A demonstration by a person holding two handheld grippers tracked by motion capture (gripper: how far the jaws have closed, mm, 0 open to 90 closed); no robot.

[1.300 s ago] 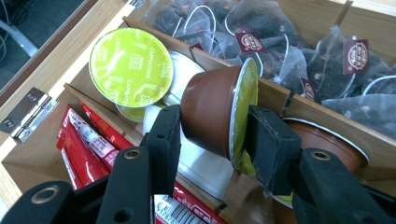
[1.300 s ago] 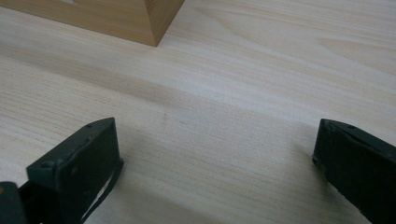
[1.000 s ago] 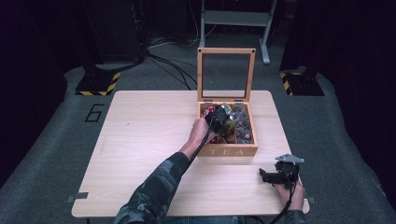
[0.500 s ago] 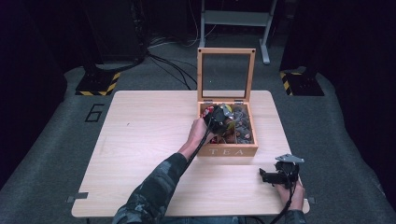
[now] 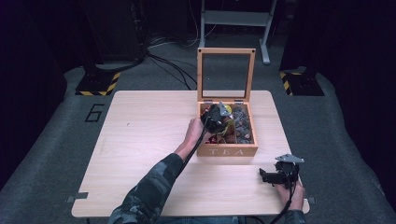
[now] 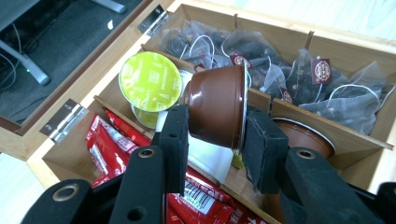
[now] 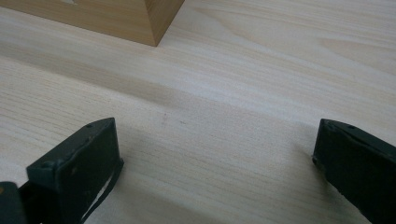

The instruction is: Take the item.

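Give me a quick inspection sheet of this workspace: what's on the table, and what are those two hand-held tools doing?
Surface: pale wooden table, bare away from the box.
Job's things: brown plastic coffee capsule, held on its side above the open wooden box lettered TEA.
Clutter: in the box's compartments, a green-lidded capsule, red sachets, mesh tea bags, another brown capsule.
Grippers: left gripper shut on the brown capsule over the box; right gripper open, low over bare table near the box corner.
Cables: black cable along the left forearm; more on the floor behind.
Surroundings: dark grey floor, yellow-black striped bases, metal stand.
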